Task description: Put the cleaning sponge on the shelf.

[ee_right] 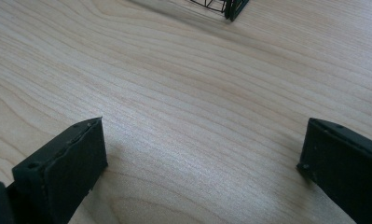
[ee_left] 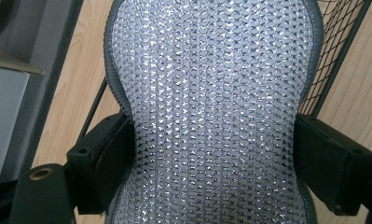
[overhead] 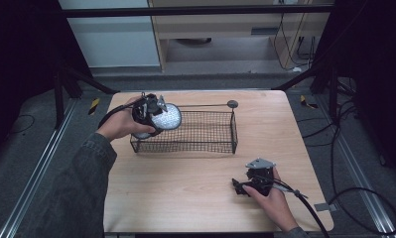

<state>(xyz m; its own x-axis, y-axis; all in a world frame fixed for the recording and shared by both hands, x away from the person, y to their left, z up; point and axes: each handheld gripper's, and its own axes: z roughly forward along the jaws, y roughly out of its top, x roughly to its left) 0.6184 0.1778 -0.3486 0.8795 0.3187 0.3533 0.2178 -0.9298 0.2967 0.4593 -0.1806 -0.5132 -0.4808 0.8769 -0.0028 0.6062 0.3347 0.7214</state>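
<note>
A wooden worktop (overhead: 185, 178) stands on grey carpet; beyond it, a pale cabinet (overhead: 235, 34), with black cables (overhead: 354, 198) trailing beside the worktop.

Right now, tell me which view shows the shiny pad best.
The left gripper view: the pad spans the frame, its silver woven face sharp, pinched at the waist by the left tongs. The high view shows it small and pale at the basket's left end. The right gripper view faces bare table.

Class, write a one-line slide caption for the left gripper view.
Left gripper squeezing a shiny silver mesh pad beside the wire basket.
</note>
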